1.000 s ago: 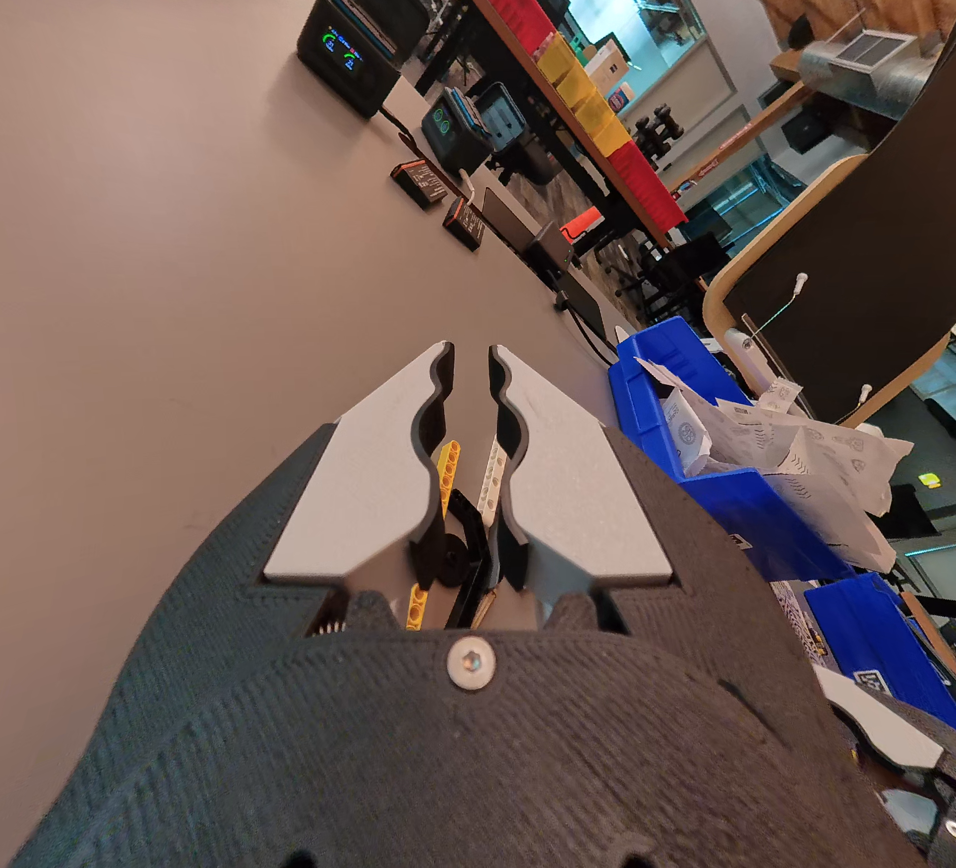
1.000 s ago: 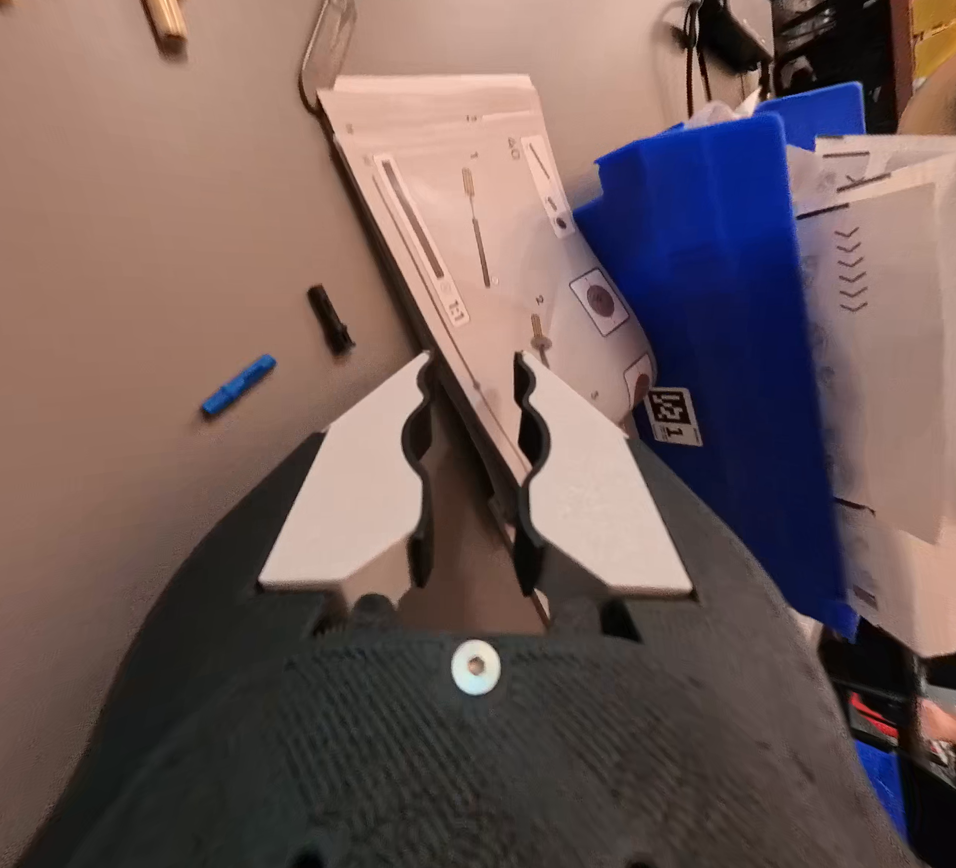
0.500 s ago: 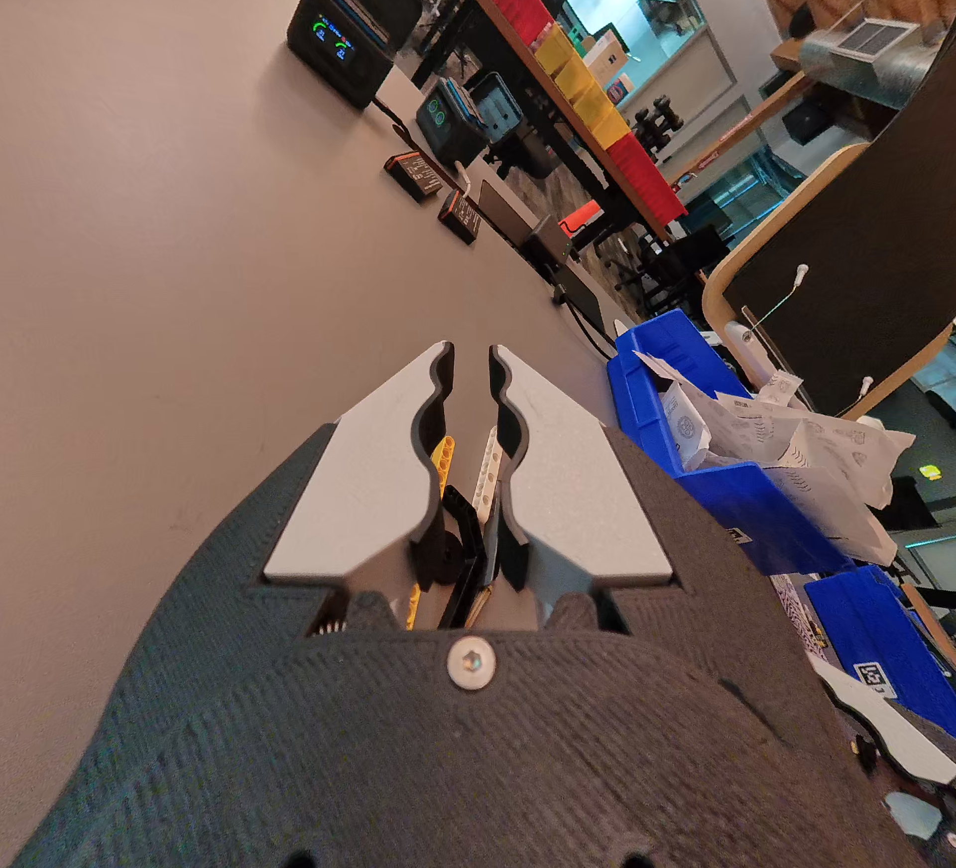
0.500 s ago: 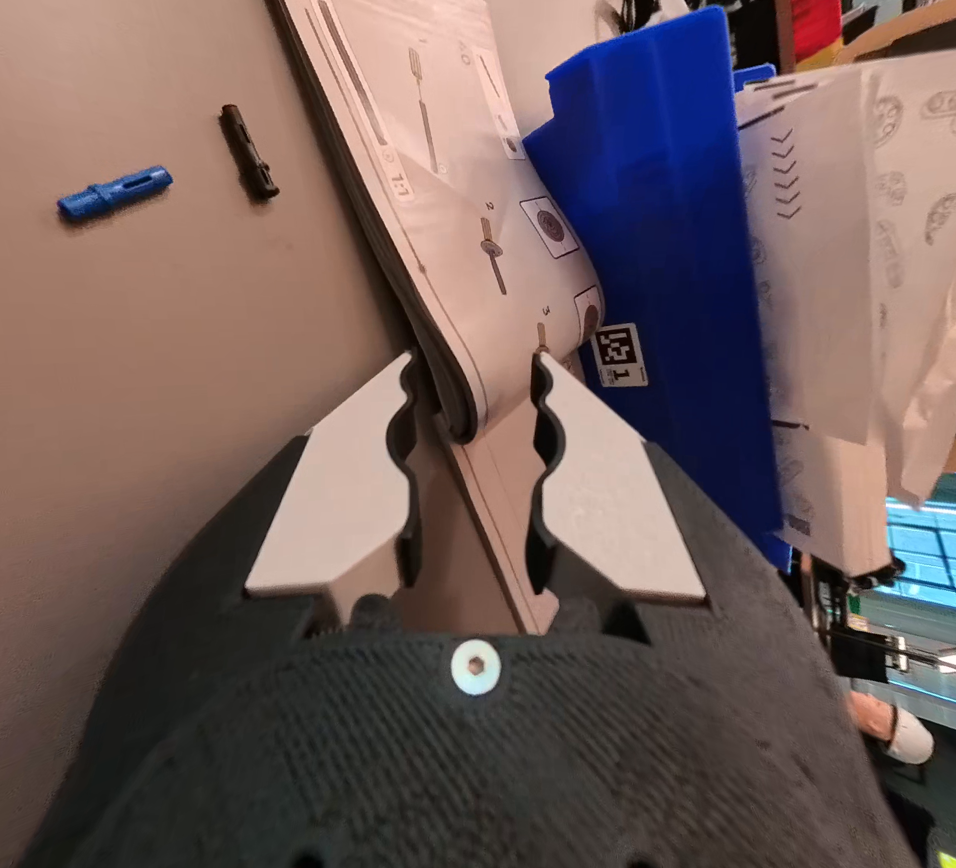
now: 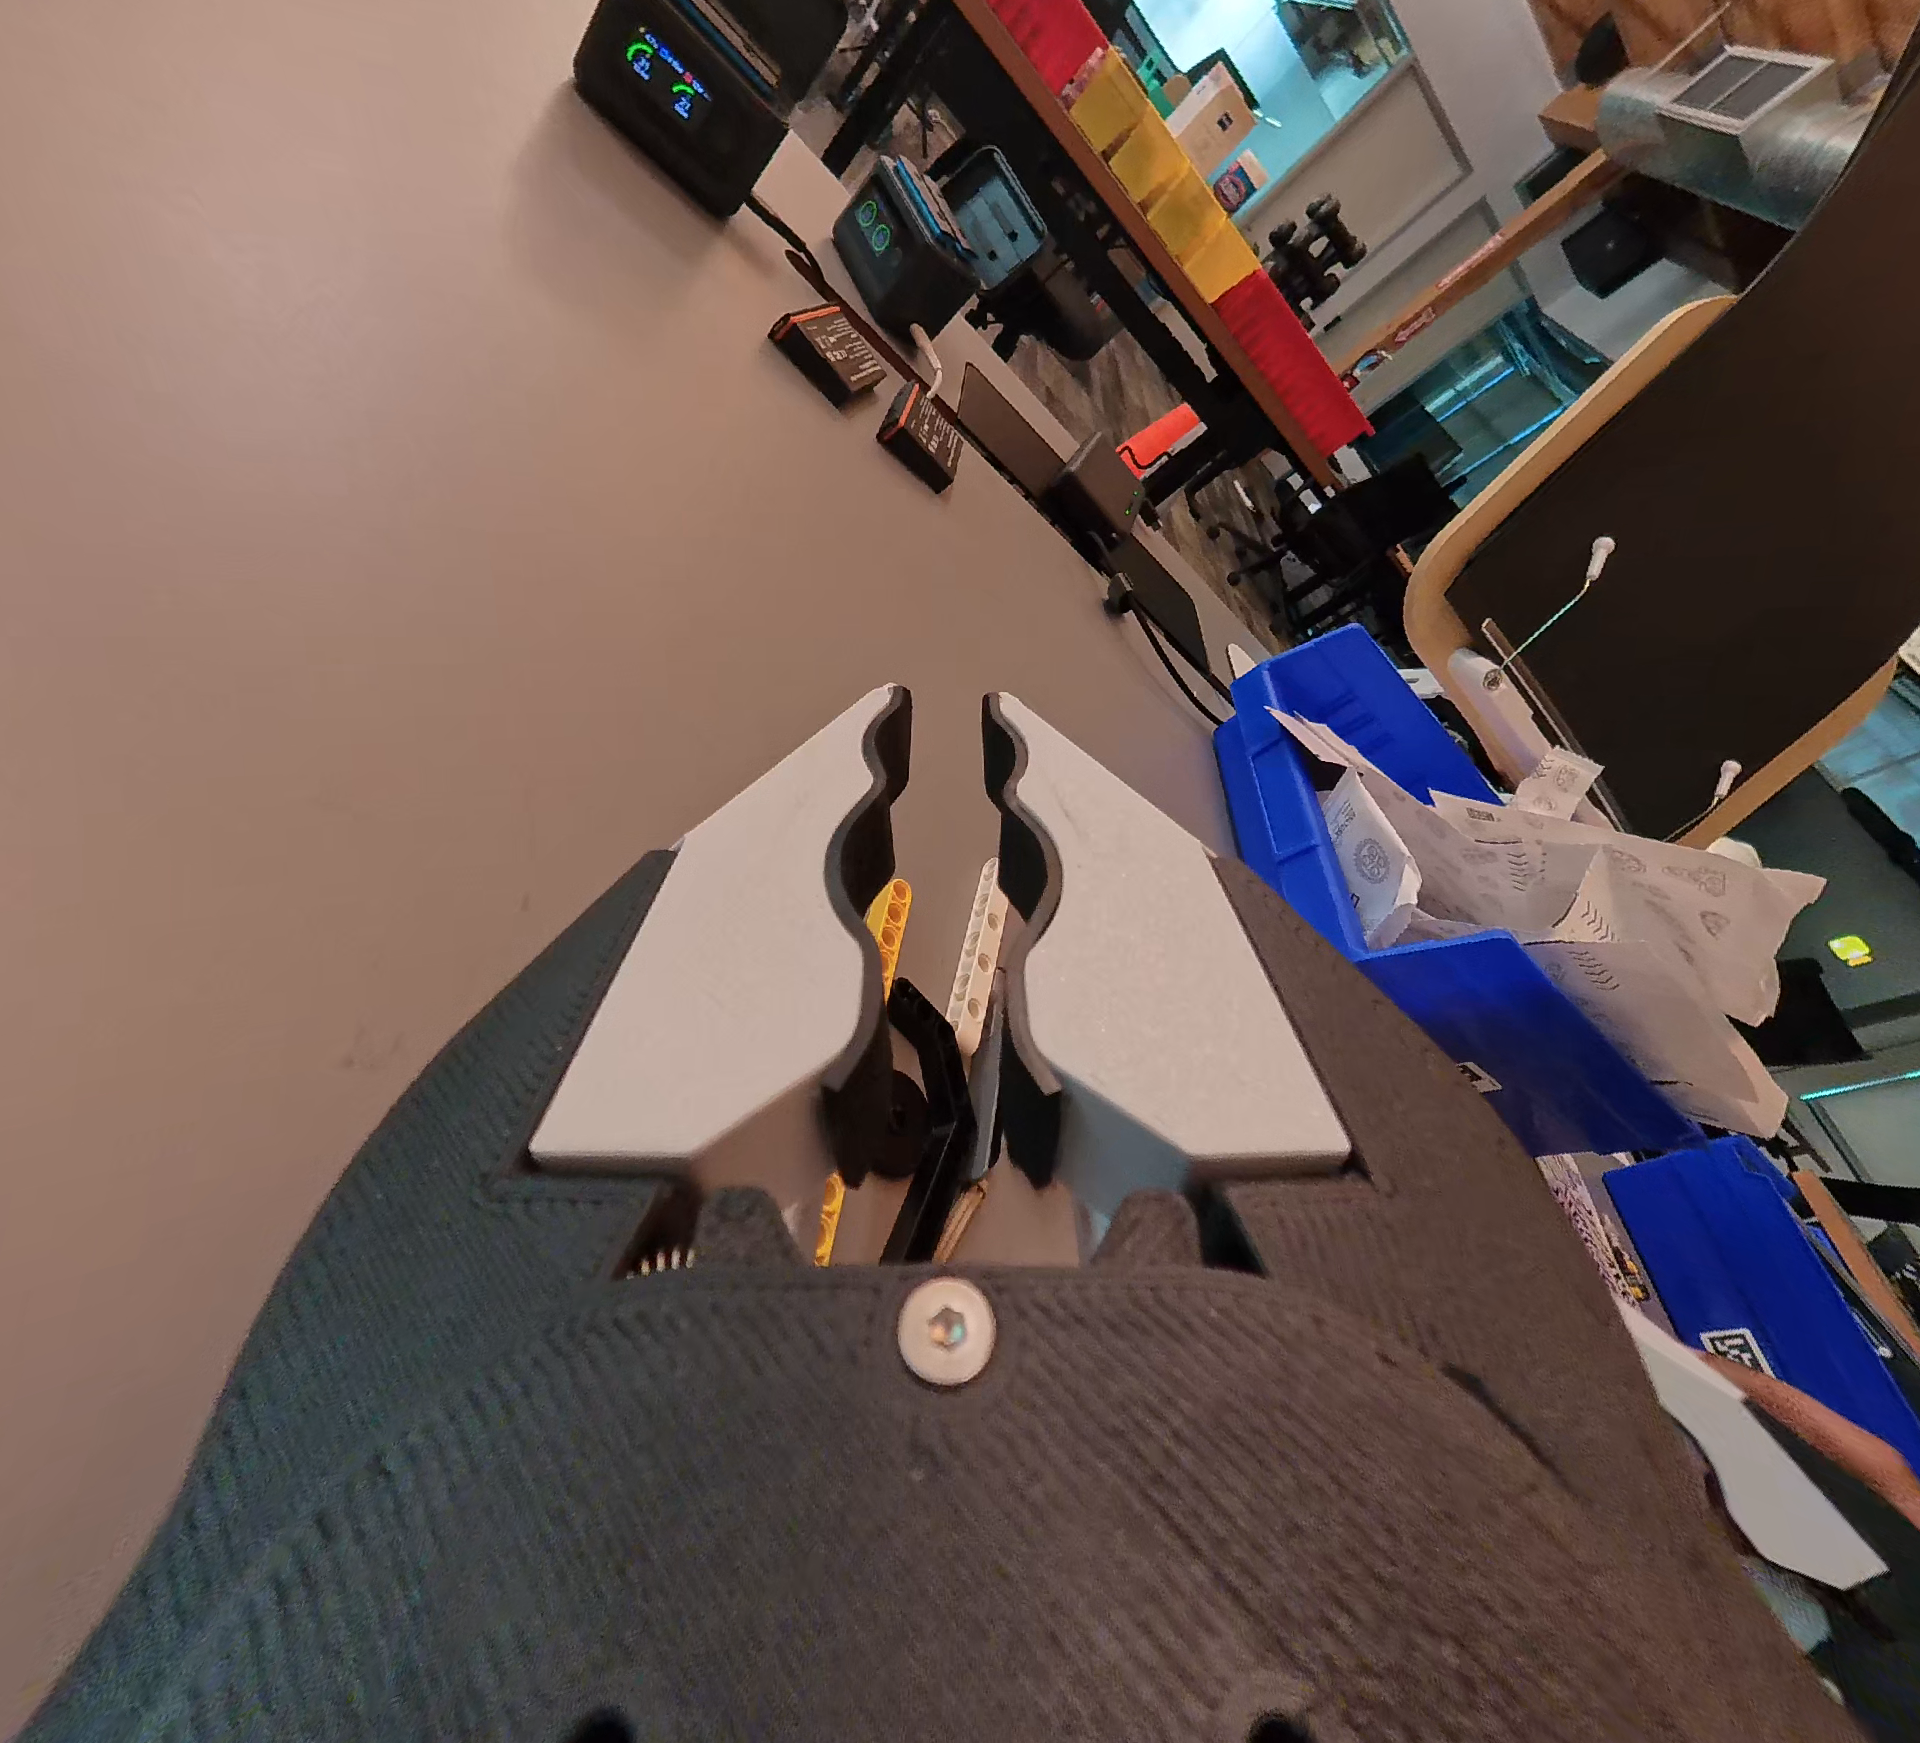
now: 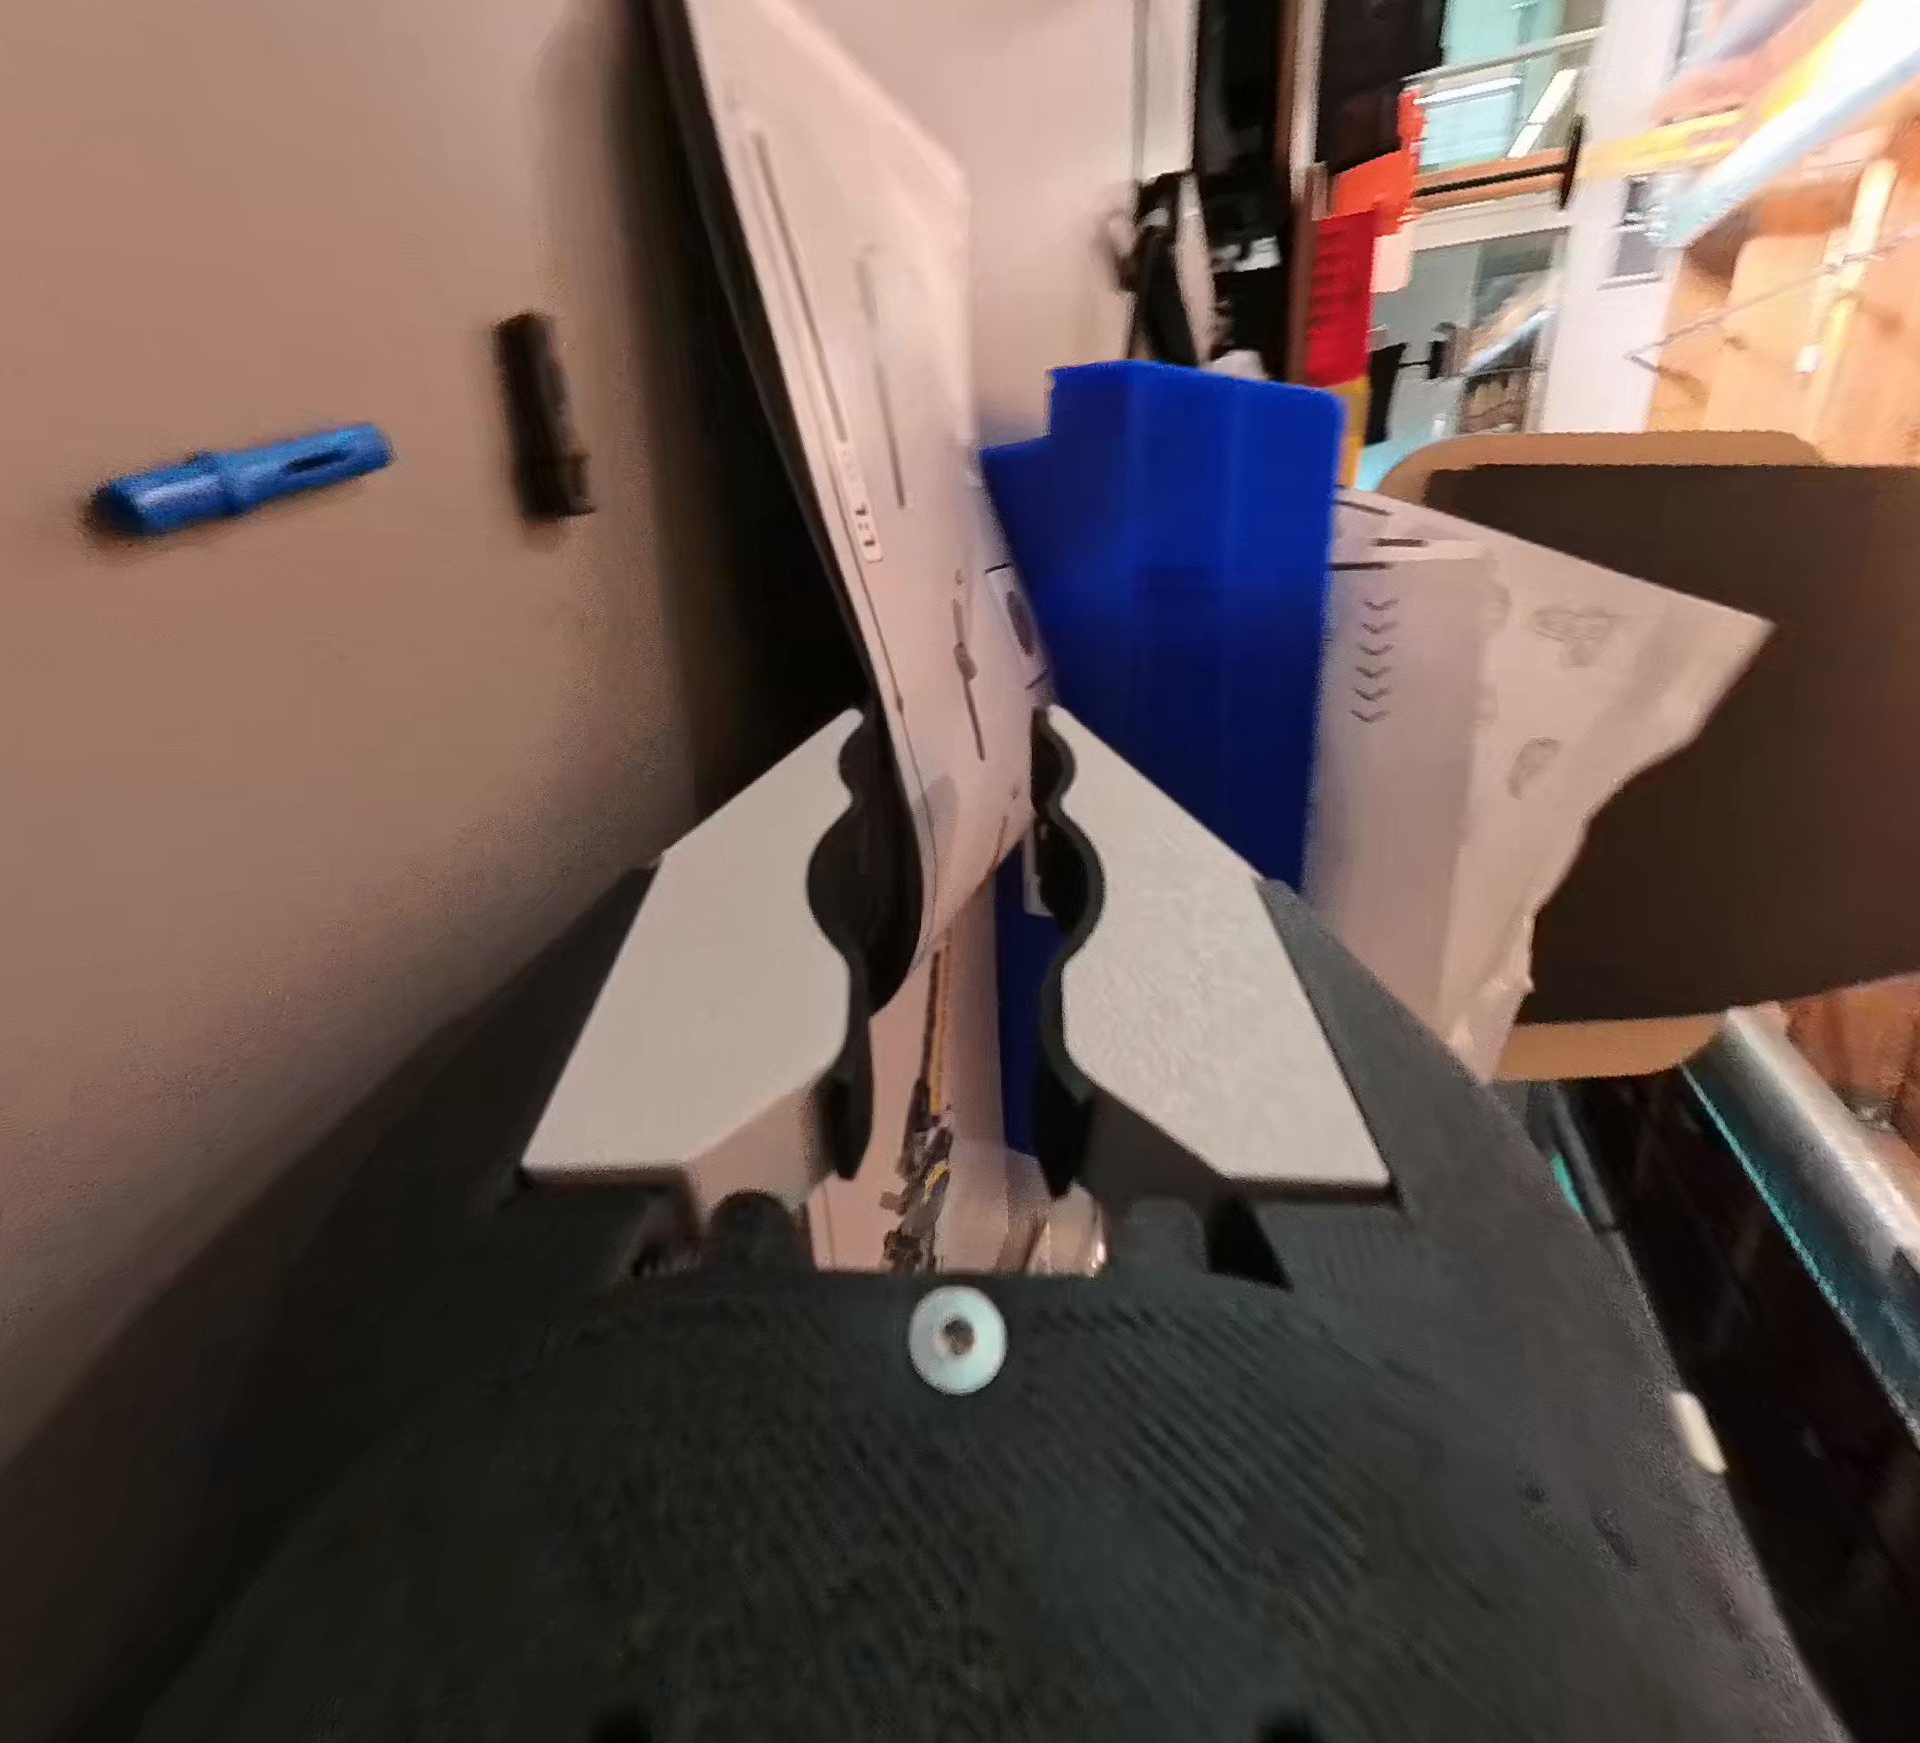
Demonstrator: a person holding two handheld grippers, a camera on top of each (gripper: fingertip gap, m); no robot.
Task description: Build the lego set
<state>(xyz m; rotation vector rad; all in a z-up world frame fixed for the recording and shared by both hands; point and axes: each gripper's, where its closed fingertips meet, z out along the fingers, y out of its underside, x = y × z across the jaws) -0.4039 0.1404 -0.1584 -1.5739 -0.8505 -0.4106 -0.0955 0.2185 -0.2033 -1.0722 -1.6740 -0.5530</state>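
**Both grippers engaged: lego sub-assembly in left, instruction booklet in right**

Landmark: the blue bin (image 5: pixel 1455 987), seen in both views at the table (image 5: pixel 312 446) edge, stuffed with crumpled paper bags (image 5: pixel 1558 893).

Left gripper (image 5: pixel 947 706): tips narrowly parted, but deeper in, the jaws are clamped on a lego assembly (image 5: pixel 940 1049) made of a yellow beam, a white beam and black parts. It is held above the table, just left of the blue bin. A corner of the other gripper shows at that view's lower right, below the bin.

Right gripper (image 6: pixel 951 727): jaws partly closed around the curled pages of the instruction booklet (image 6: pixel 831 322), which are lifted off the table and stand beside the blue bin (image 6: pixel 1174 602). The view is motion-blurred; firm contact on both sides cannot be confirmed.

Loose parts: 1 blue pin (image 6: pixel 239 478) and 1 black pin (image 6: pixel 540 415) lie on the table, on the booklet's far side from the bin, near each other but apart.

Beyond the bin along the table edge: 2 black devices with lit displays (image 5: pixel 675 93) and 2 small black battery packs (image 5: pixel 831 348).
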